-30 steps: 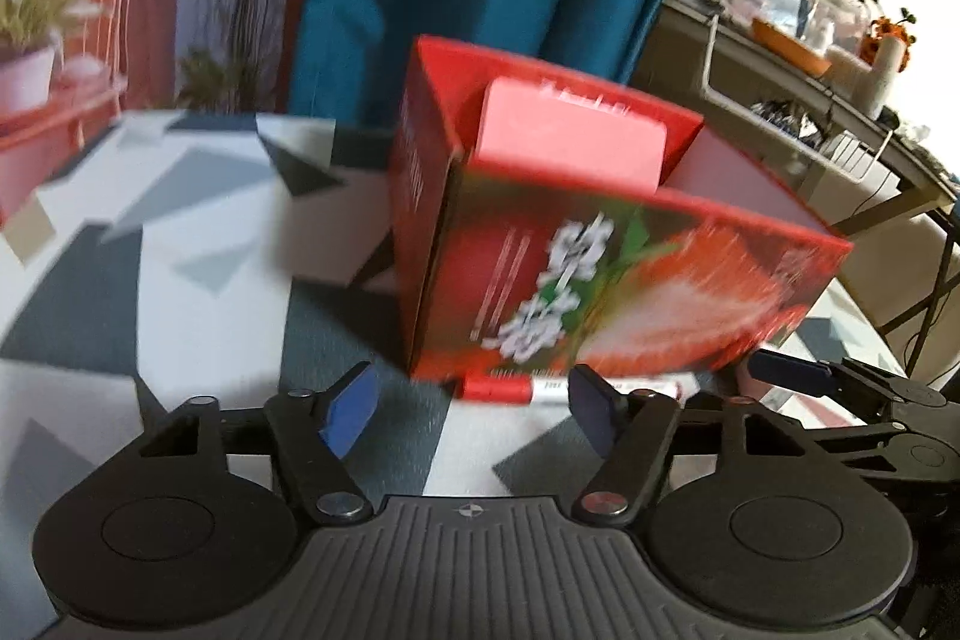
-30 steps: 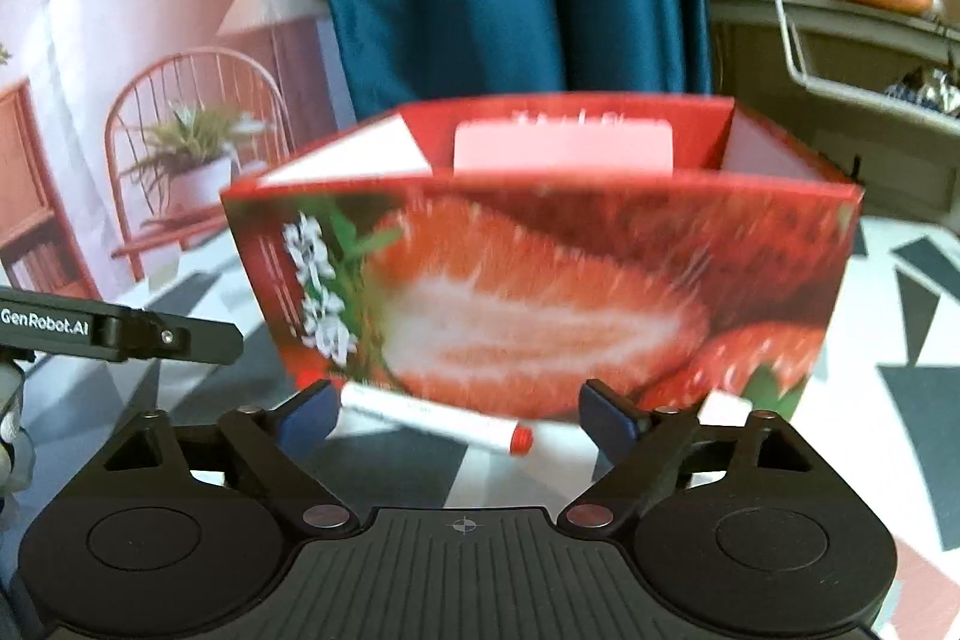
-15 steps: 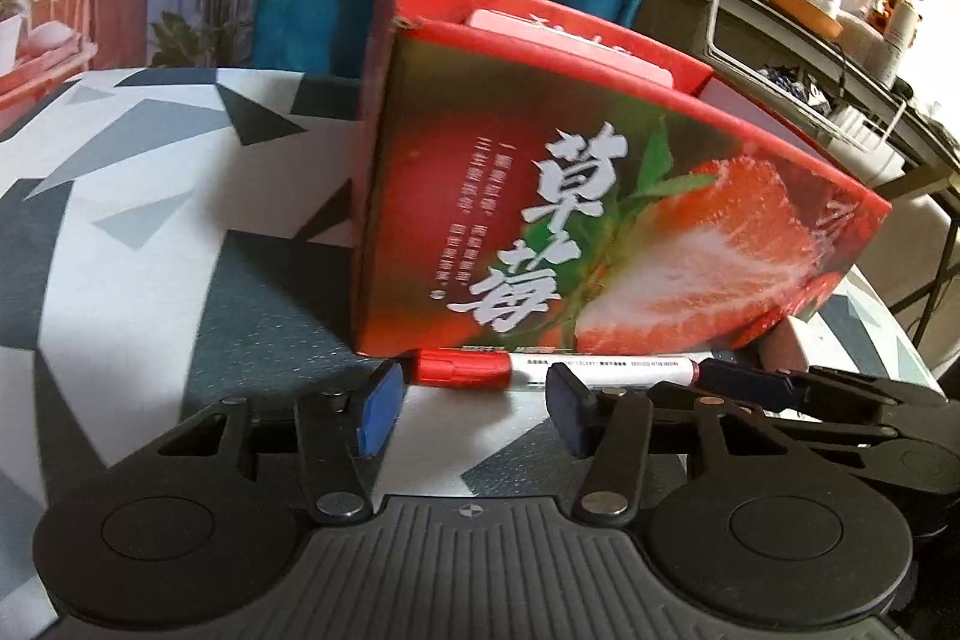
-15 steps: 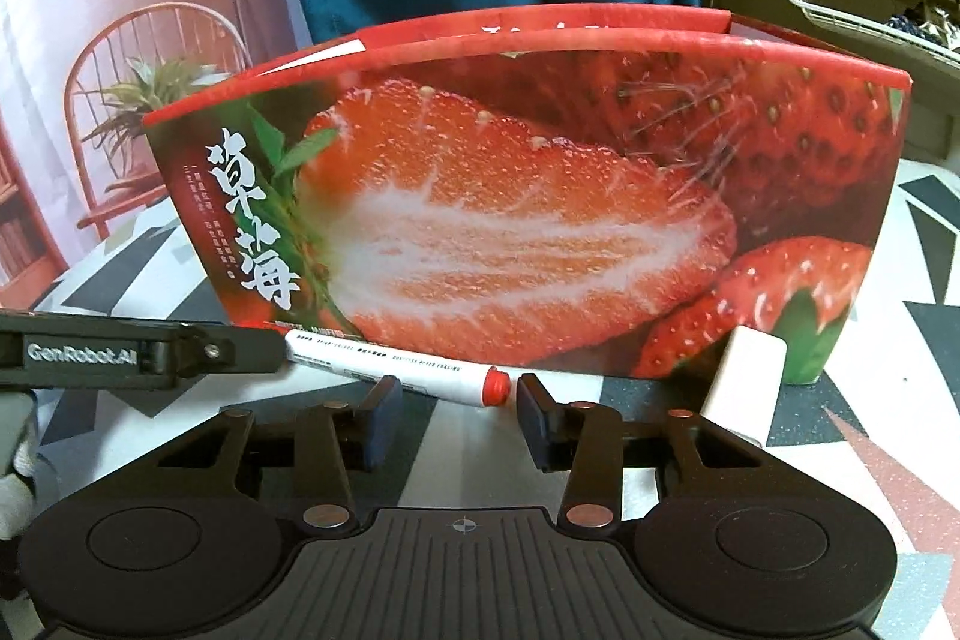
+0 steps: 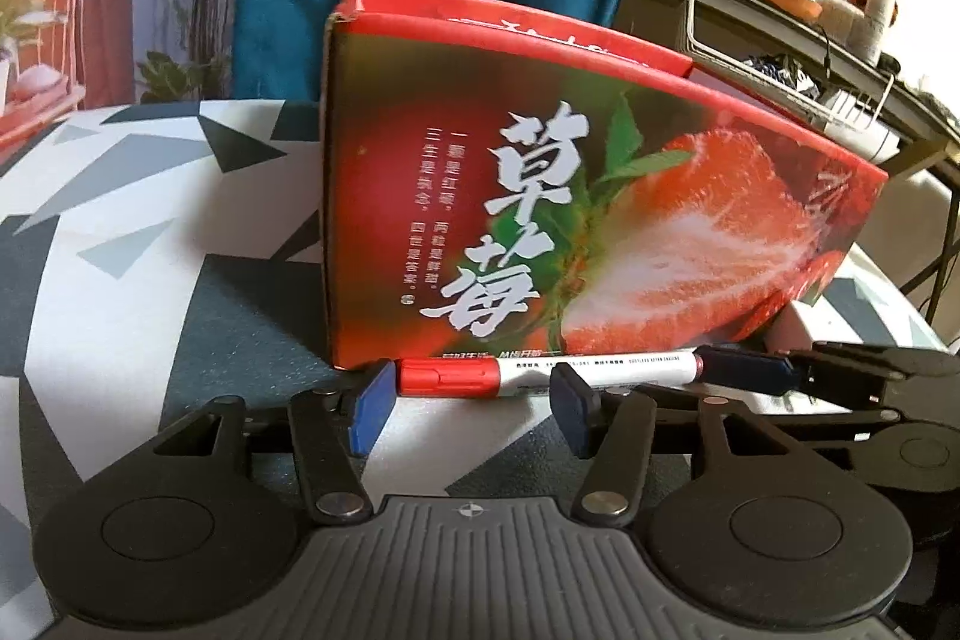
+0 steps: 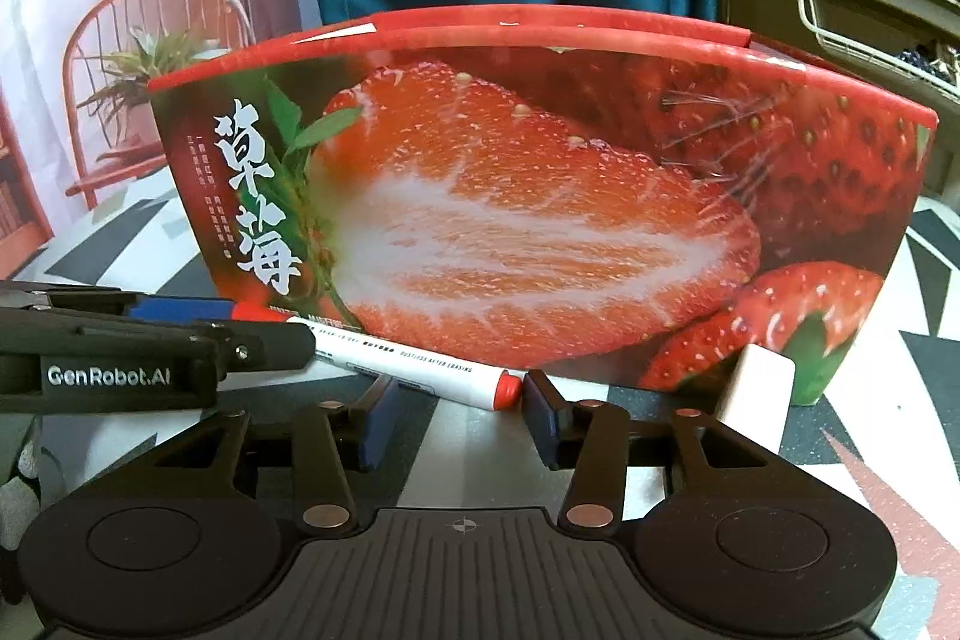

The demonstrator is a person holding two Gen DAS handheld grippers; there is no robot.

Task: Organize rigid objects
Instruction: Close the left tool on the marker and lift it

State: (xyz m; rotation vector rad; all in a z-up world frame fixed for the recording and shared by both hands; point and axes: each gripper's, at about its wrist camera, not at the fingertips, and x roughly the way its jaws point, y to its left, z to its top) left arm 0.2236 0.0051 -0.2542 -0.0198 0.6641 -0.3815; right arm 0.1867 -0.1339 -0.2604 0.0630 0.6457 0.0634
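Lying flat on the patterned tablecloth [image 5: 108, 280], right along the foot of the strawberry box [image 5: 600, 232]: a white marker [image 5: 540, 375] with its red cap [image 5: 447, 379] pointing toward the box's left corner and its red butt end [image 6: 509, 391] pointing toward the box's middle

Reaching at the marker's cap end, in front of the box: the left gripper [image 5: 471, 409], jaws partly apart, having just been narrowing and then easing a little wider; straddling the cap, with the left blue pad [image 5: 371, 412] sitting at the tip of the cap and the other pad [image 5: 570, 409] lying in front of the white barrel; hard telling whether either pad is pressing, though no squeeze is showing

Coming in at the marker's butt end, also in front of the box: the right gripper [image 6: 459, 421], jaws partly apart, having just been closing from a wider spread and now widening slightly; bracketing the red butt end, with one fingertip [image 6: 543, 415] standing just beside it and the other fingertip [image 6: 378, 421] sitting under the barrel line; not clamping anything as far as showing

Leaning against the box's front near its right corner: a small white block [image 6: 757, 397], apart from both grippers
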